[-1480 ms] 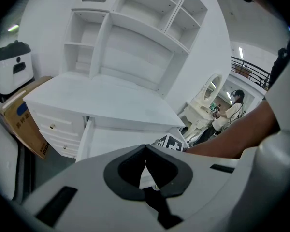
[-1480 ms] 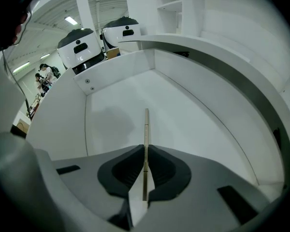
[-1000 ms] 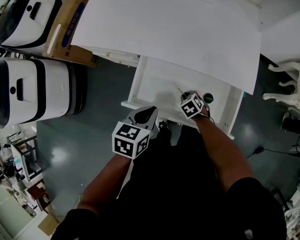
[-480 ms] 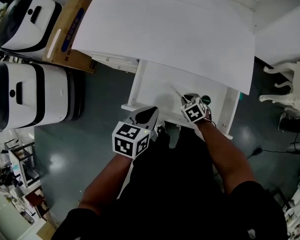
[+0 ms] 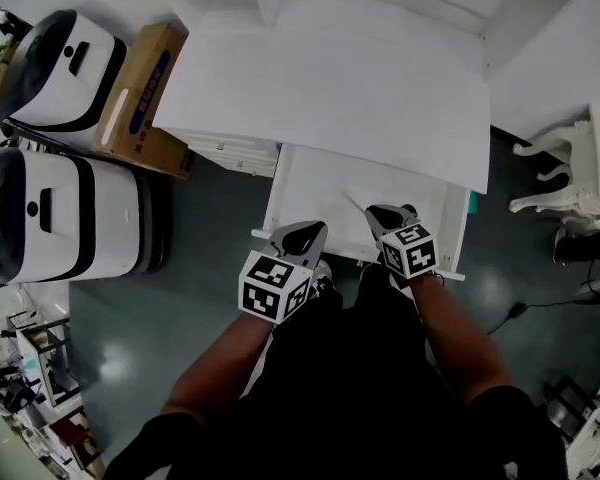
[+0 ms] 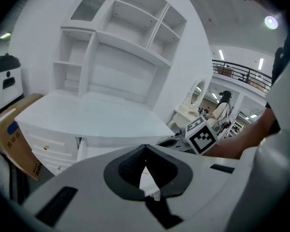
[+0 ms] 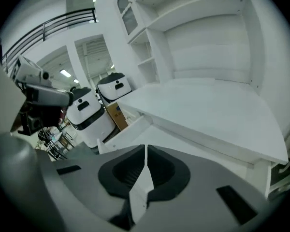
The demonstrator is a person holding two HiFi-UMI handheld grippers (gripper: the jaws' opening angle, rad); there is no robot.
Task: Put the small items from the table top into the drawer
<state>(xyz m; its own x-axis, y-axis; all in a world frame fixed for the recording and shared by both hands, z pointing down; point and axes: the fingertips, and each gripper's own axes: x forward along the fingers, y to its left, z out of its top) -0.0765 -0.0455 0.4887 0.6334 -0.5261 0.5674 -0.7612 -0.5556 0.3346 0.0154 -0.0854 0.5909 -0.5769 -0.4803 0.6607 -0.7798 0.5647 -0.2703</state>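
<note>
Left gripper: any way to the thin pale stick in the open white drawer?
Probably yes: the left gripper hangs above the drawer's front rail, jaws shut, and the stick lies uncovered beyond.

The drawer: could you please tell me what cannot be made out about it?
- Head view: the drawer's near right part is covered by the right gripper, whose fingers have just been closing, empty.
- Head view: a thin item inside is too small to identify.

White table top [image 5: 330, 88] and drawer [image 5: 310, 188], brown cardboard box [image 5: 130, 128] with blue print, grey-green floor [image 5: 210, 228]
</note>
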